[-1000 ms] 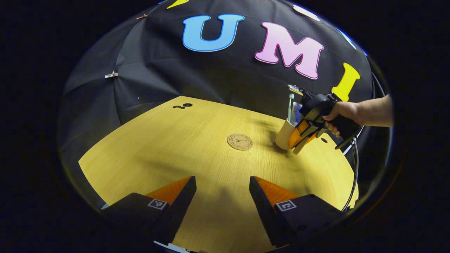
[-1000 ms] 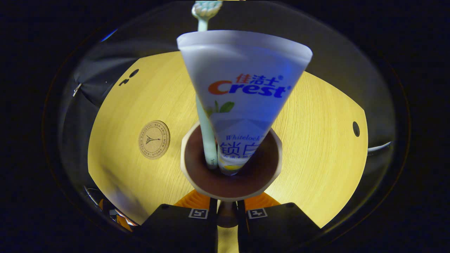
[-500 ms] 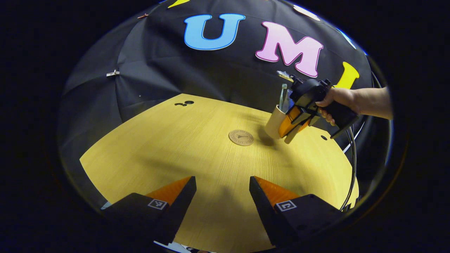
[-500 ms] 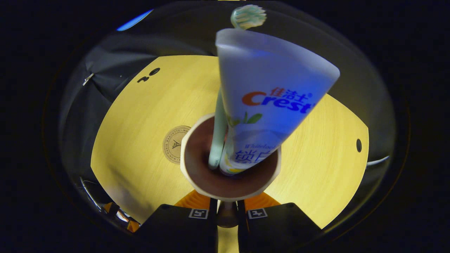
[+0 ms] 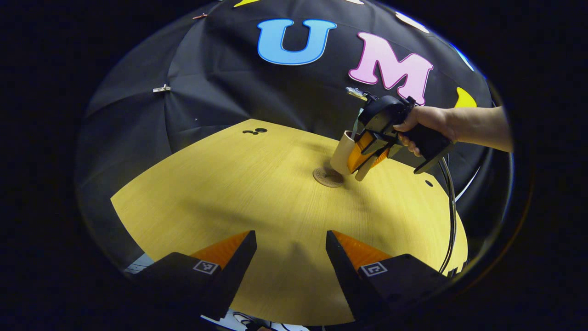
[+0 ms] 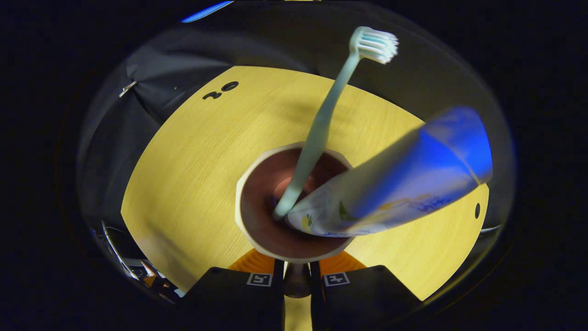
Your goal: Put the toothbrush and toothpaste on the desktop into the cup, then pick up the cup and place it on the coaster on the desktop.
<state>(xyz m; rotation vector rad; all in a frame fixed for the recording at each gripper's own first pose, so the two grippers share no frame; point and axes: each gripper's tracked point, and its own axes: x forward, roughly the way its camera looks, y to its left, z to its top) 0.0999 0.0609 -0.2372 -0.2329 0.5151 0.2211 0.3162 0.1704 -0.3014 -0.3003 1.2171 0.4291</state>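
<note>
Right tool (image 5: 363,158) holds cup (image 5: 342,151) over coaster (image 5: 325,177) on desktop (image 5: 239,184).

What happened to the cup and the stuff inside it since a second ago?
The right gripper carried the cup sideways across the table until it was over the coaster. Inside it, the toothpaste and toothbrush swung over to lean another way. The right gripper kept its hold on the cup's handle. The left gripper stayed open and empty, low over the table.
</note>
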